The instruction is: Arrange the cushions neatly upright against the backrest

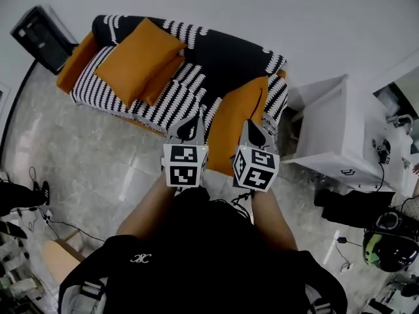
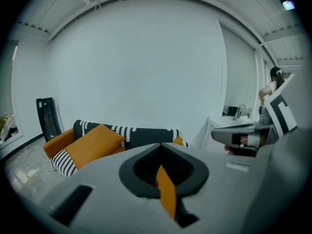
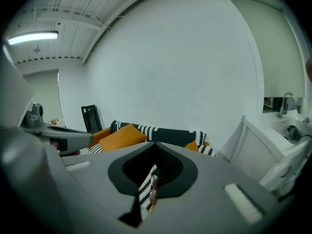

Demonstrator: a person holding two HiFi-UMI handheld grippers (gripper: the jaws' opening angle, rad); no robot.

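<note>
From where I stood, the person faced the sofa (image 1: 226, 56) with both tools held level and close together. The left gripper (image 1: 190, 128) had its jaws pressed together with nothing in them, and so did the right gripper (image 1: 254, 133). Both were held clear of the sofa, the seat showing only as a thin strip through each closed gap.

The big orange cushion (image 1: 139, 59) lay tilted at the left end, its top corner against the dark backrest and its lower edge out over the striped seat. A second orange cushion (image 1: 165, 78) lay partly under it, only its right edge showing. The third cushion (image 1: 237, 120) lay slanted across the right end, one corner up near the backrest and its lower edge at the front edge of the seat, nearest the grippers.

The middle of the seat was bare stripes between the cushions. Pale floor (image 1: 91, 146) lay open in front of the sofa on the left. On the right a white cabinet (image 1: 327, 120) stood just beside the sofa's arm, leaving little room there. A black stand (image 1: 39, 38) stood by the orange left arm (image 1: 75, 63).
</note>
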